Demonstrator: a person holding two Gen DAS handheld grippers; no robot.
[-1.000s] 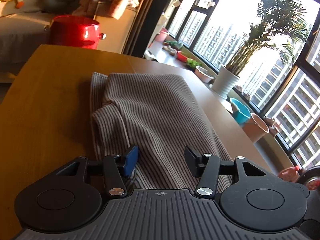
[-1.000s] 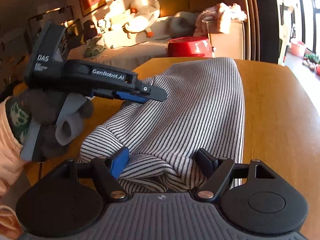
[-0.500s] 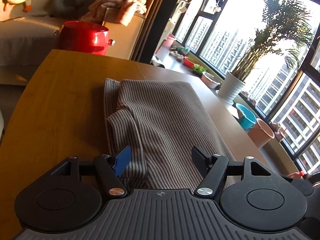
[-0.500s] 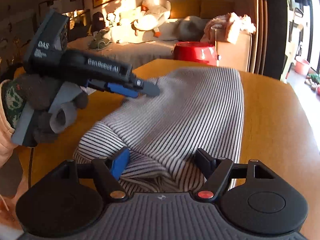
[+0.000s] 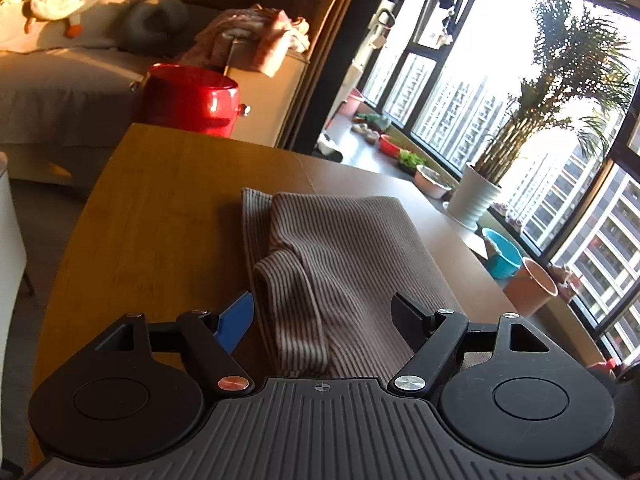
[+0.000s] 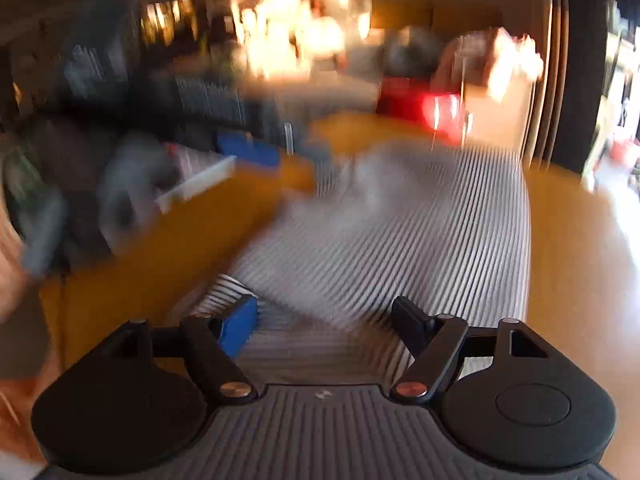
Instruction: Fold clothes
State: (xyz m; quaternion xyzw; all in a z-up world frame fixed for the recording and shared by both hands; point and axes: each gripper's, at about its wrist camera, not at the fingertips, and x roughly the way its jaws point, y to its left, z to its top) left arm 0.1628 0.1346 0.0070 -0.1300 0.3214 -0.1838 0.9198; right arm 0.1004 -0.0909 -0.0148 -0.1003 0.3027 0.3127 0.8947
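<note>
**Both tools spread over the near end of a half-folded striped garment**

The striped garment (image 5: 344, 264) lies lengthwise down the middle of the wooden tabletop (image 5: 152, 216), already narrowed into a long band, with one layer turned in along its left side so a rounded fold sits near the left tool (image 5: 324, 318). That tool has its fingers spread apart, one on each side of the folded edge, with nothing pinched between them. It looks placed to take the near end of the band, probably for a crosswise fold toward the far end.

The right tool (image 6: 324, 322) is likewise spread wide and grips nothing; the garment's near hem lies between and under its fingers. Its view is heavily blurred, so whether the fingertips touch the cloth cannot be told. The left tool appears there as a dark smear at the left, above the tabletop and beside the garment.

Little stands in the way on the tabletop itself: the wood around the cloth is bare in both views. Beyond the far edge sits a red pot (image 5: 192, 100), and behind it a sofa with a heap of pink clothes (image 5: 256, 38). A potted plant (image 5: 476, 196) and small bowls line the window ledge to the right, well apart from the work.
</note>
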